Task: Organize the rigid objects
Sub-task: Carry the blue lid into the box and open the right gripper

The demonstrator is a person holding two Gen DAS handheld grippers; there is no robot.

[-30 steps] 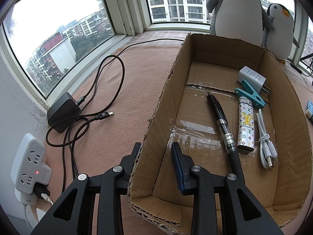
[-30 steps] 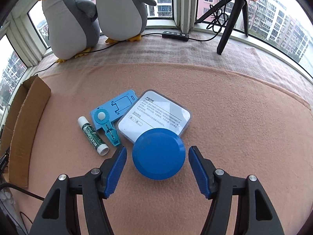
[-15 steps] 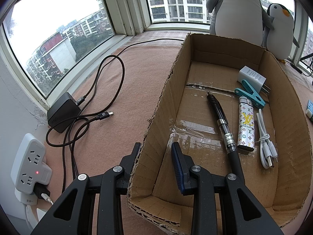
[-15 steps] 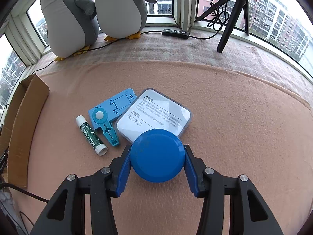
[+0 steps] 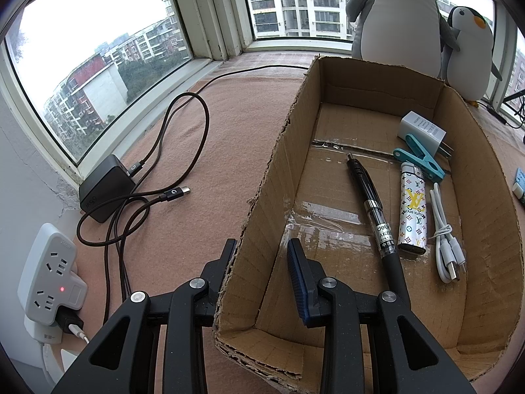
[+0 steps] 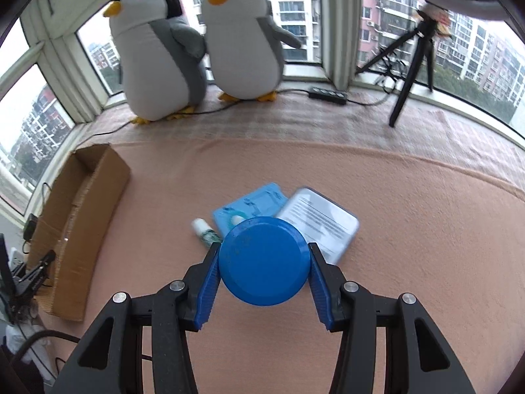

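Observation:
My right gripper (image 6: 263,259) is shut on a round blue lid (image 6: 263,261) and holds it above the pink cloth. Below it lie a blue phone stand (image 6: 254,202), a white flat case (image 6: 320,220) and a lip balm tube (image 6: 206,233). The cardboard box (image 6: 77,216) stands at the left. My left gripper (image 5: 262,256) straddles the box's left wall (image 5: 279,177), with a gap on the inner side. In the box lie a black pen (image 5: 374,210), a patterned lighter (image 5: 412,210), a white cable (image 5: 448,246), a teal clip (image 5: 418,159) and a white charger (image 5: 421,129).
Two plush penguins (image 6: 197,49) stand at the window. A black tripod (image 6: 410,65) and a remote (image 6: 328,93) are at the back right. Left of the box lie a black adapter (image 5: 105,193) with cables and a white power strip (image 5: 49,279).
My right gripper closed on the blue lid and lifted it off the cloth, and its view tilted up. The left gripper has not moved.

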